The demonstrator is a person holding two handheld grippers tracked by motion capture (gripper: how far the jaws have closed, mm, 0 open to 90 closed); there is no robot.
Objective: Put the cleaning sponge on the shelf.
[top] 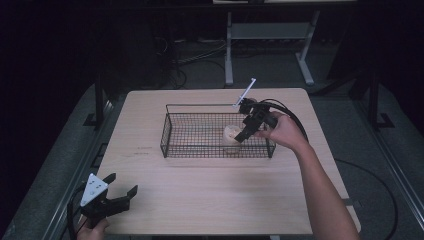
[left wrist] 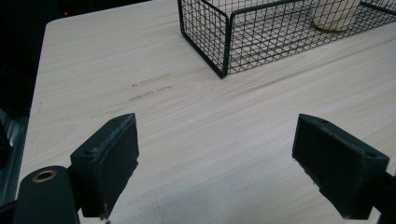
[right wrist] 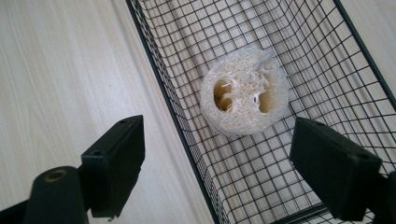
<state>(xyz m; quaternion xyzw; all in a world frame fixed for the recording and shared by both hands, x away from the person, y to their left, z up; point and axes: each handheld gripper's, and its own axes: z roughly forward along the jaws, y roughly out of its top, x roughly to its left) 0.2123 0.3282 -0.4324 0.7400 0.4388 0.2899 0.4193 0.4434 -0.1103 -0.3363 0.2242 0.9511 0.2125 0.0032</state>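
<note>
Pale wooden table (top: 210,200), dark room beyond its edges.
Loofah slice (right wrist: 245,91) lies inside the wire basket (top: 170,131), near its right end; right gripper (top: 248,127) hovers above, jaws wide, empty. Left gripper (top: 117,192) gapes over bare tabletop. Basket's far wall probably hides some mesh.

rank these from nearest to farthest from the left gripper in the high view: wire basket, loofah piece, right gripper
1. wire basket, its left end up the table from the left gripper
2. loofah piece, inside the basket toward its right end
3. right gripper, just right of the loofah, over the basket's right end
</note>
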